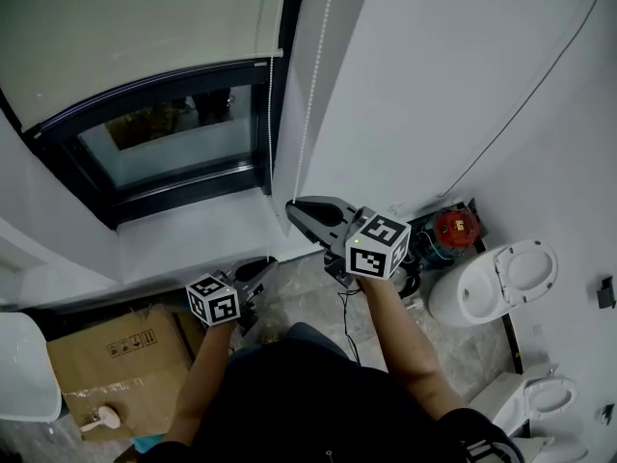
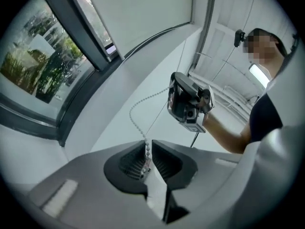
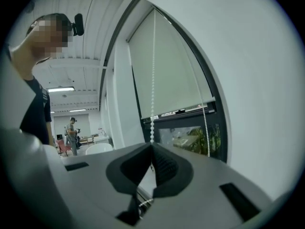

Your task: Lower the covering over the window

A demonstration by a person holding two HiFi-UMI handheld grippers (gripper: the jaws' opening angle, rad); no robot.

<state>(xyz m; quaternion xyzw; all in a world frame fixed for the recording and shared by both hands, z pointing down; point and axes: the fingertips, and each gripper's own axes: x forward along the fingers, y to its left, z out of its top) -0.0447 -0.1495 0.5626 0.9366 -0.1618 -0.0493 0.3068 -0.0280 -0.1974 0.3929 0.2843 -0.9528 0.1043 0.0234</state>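
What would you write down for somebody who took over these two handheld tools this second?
Left tongs: shut on the bead chain, near its low end.
Right tongs: shut on the same chain, higher up.
Blind: covers the upper part of the window; the lower glass is bare.
Done: blind partly lowered.
Left: probably more pulling on the chain until the blind meets the sill.

A white toilet (image 1: 492, 283) is parked on the floor. A red gadget (image 1: 455, 227) is tucked just beside it, a second toilet (image 1: 540, 398) is near it, and a cardboard box (image 1: 116, 355) is left well away from it.
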